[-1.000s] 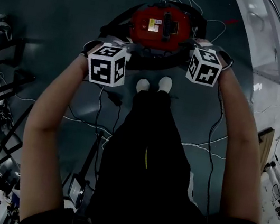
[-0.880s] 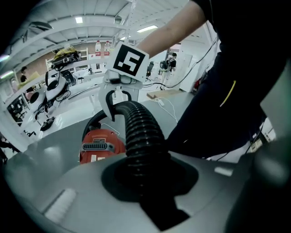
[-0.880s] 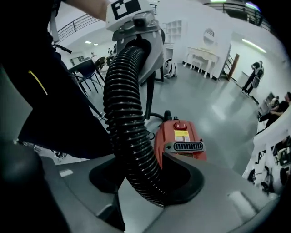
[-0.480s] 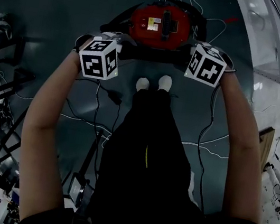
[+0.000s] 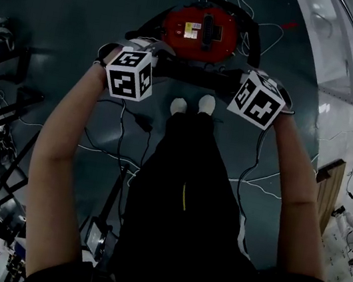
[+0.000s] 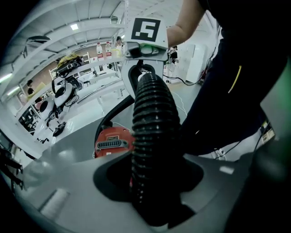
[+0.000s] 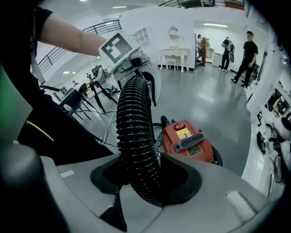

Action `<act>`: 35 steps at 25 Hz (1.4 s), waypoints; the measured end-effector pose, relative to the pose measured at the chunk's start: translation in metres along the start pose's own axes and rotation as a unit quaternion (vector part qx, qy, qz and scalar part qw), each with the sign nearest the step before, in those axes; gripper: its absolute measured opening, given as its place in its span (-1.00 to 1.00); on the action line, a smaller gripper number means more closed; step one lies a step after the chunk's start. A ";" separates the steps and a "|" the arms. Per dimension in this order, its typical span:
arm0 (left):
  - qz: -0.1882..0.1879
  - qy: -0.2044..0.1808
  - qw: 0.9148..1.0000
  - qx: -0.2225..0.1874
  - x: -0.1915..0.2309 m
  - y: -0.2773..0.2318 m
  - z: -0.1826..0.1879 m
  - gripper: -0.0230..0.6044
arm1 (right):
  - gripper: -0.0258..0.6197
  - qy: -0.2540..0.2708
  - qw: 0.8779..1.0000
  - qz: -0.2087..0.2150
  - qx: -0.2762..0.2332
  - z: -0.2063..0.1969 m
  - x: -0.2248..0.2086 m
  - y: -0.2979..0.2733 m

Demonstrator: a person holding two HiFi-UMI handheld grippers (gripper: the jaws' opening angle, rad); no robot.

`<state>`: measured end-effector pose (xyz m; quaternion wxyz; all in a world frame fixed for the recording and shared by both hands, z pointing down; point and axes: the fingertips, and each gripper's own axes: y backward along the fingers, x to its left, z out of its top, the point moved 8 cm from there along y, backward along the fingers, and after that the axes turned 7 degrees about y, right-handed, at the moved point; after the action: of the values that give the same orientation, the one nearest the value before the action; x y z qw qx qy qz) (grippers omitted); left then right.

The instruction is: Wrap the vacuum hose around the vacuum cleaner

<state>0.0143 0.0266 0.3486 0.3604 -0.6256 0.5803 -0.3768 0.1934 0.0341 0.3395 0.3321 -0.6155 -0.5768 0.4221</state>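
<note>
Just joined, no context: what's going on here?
A person stands over the red vacuum cleaner on the floor and holds a stretch of the black ribbed vacuum hose between two handheld grippers. The hose runs through both: the left tongs have just been opening around it, the right tongs closing on it. The held stretch hangs on the person's side of the cleaner.
</note>
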 end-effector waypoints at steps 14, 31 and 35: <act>0.078 0.003 0.996 -0.036 -0.002 0.031 0.005 -0.17 | -0.26 -0.126 0.991 -0.040 -0.038 0.035 0.028 -0.004; 0.020 -0.075 0.997 0.017 -0.036 0.027 0.007 -0.70 | -0.11 -0.070 0.991 -0.080 -0.085 0.056 0.037 -0.016; 0.024 -0.054 0.998 0.005 -0.037 0.032 0.007 -0.70 | -0.12 0.013 0.988 -0.078 -0.129 0.056 0.030 -0.002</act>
<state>0.0050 0.0617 0.3152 0.4031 -0.6292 0.5728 -0.3369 0.1417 0.0596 0.3138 0.2891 -0.6114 -0.6686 0.3091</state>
